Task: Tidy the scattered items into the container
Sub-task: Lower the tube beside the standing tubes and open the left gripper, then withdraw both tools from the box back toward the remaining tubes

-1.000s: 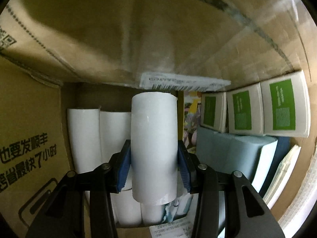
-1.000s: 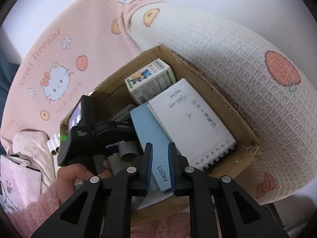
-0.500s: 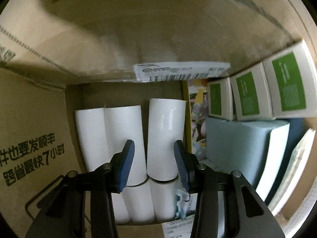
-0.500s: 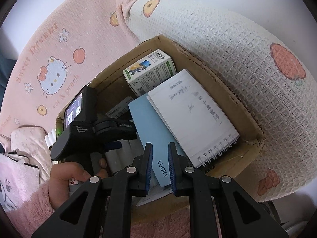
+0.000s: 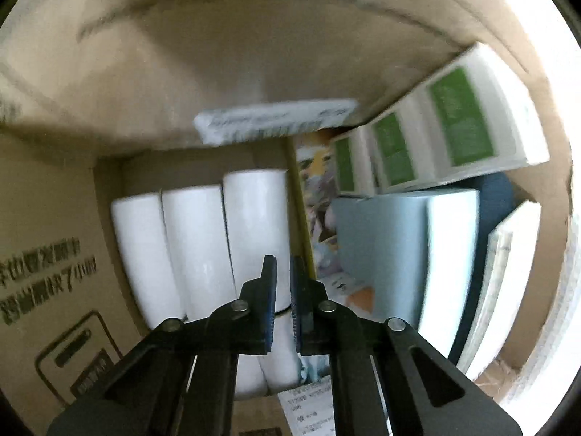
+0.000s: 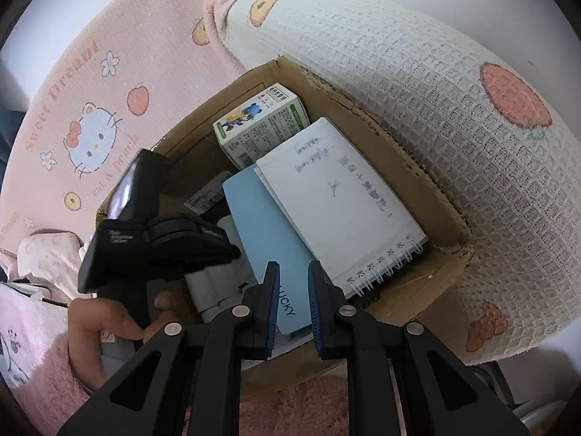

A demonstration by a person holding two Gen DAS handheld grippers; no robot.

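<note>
My left gripper (image 5: 283, 269) is inside the cardboard box (image 5: 47, 225), shut and empty, just above three white rolls (image 5: 254, 225) lying side by side on the box floor. Beside them are a light blue book (image 5: 392, 254) and white-and-green cartons (image 5: 457, 123). In the right wrist view my right gripper (image 6: 293, 272) hovers above the box (image 6: 428, 189), jaws nearly closed on nothing. Below it lie the blue book (image 6: 268, 239), a spiral notebook (image 6: 341, 203) and a green-and-white carton (image 6: 261, 123). The left gripper's body (image 6: 152, 232) and hand reach into the box.
The box sits on pink Hello Kitty bedding (image 6: 90, 116), with a white waffle blanket (image 6: 417, 91) against its far side. More white rolls (image 5: 276, 363) lie nearer in the box, with a paper slip (image 5: 308, 407).
The left gripper let go of the white roll, which now lies beside the other two rolls. It then drew back a little and closed. The right gripper hardly moved.
</note>
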